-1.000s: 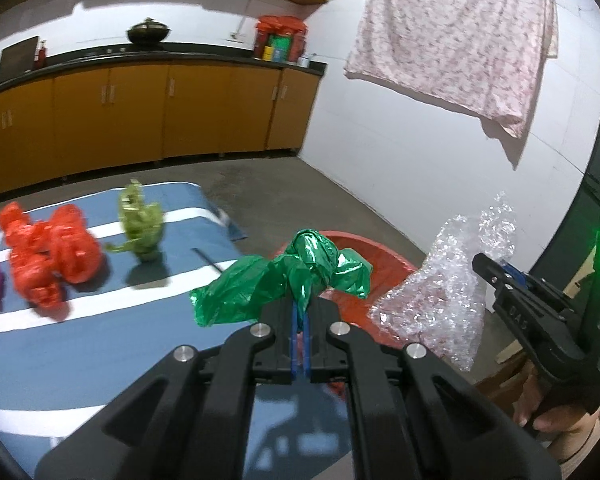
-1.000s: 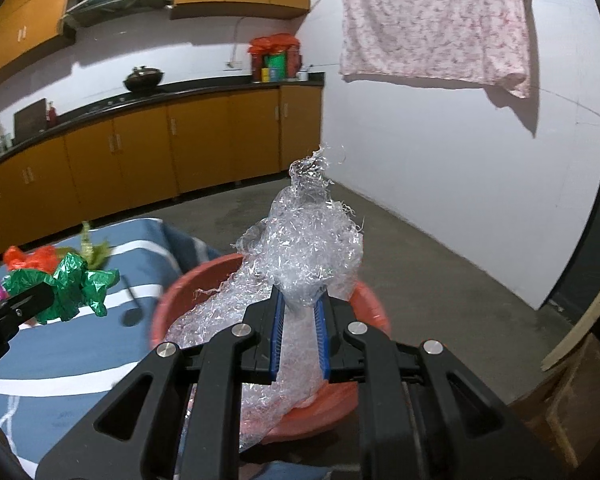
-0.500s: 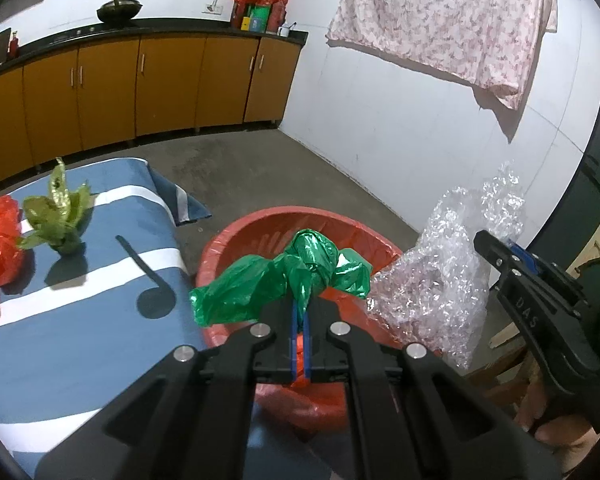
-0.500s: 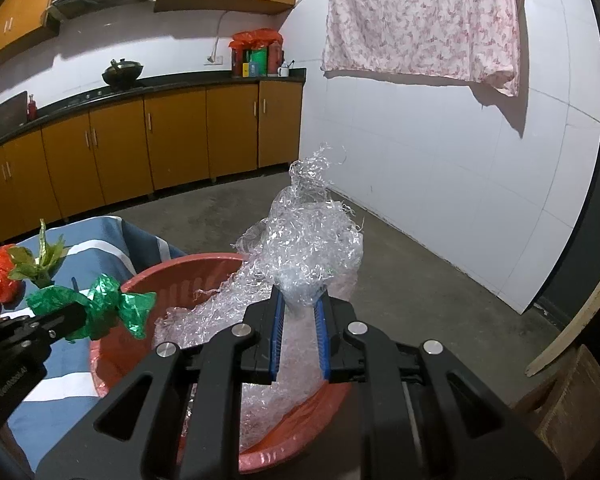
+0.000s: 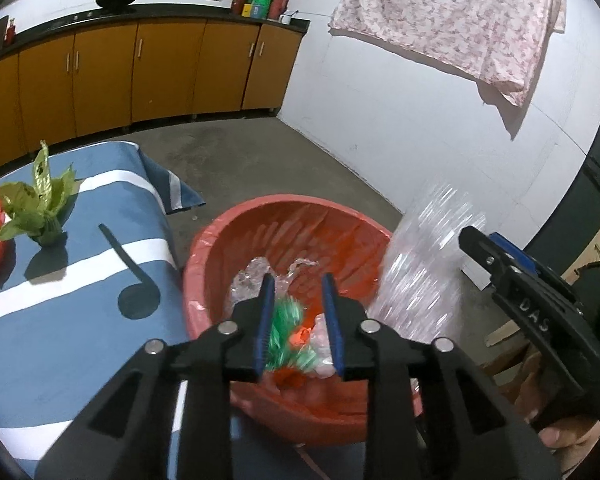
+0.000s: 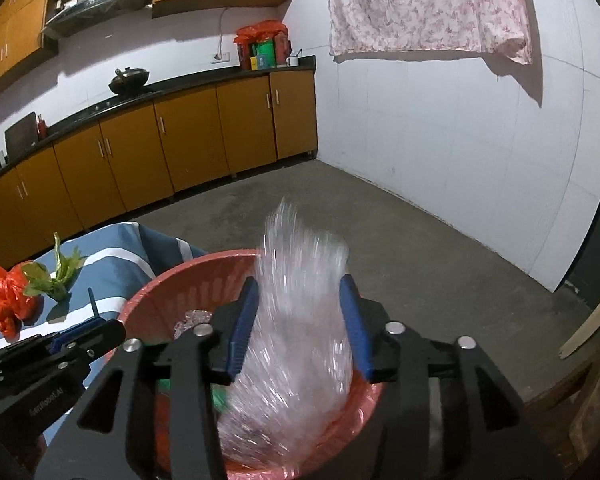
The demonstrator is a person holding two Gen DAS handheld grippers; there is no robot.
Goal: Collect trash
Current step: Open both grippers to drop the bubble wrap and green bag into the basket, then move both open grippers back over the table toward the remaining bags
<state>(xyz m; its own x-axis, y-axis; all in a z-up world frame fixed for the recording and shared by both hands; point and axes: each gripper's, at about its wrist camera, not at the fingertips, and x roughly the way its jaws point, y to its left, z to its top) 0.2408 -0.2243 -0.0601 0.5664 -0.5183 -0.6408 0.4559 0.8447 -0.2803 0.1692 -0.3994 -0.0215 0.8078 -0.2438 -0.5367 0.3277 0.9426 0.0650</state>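
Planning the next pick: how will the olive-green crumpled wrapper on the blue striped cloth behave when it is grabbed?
The olive-green wrapper is thin crumpled film with upright points, so it probably is very light and crushes easily. It stands on a narrow twisted base, so a sideways nudge would likely tip or slide it over the blue striped cloth. Its glossy surface may be somewhat slippery.

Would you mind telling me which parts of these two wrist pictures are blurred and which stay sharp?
Left wrist view: the green bag dropping into the red basin is streaked, as is the clear wrap; cabinets and table stay sharp. Right wrist view: the clear wrap smears vertically between opening jaws; the surroundings are crisp.
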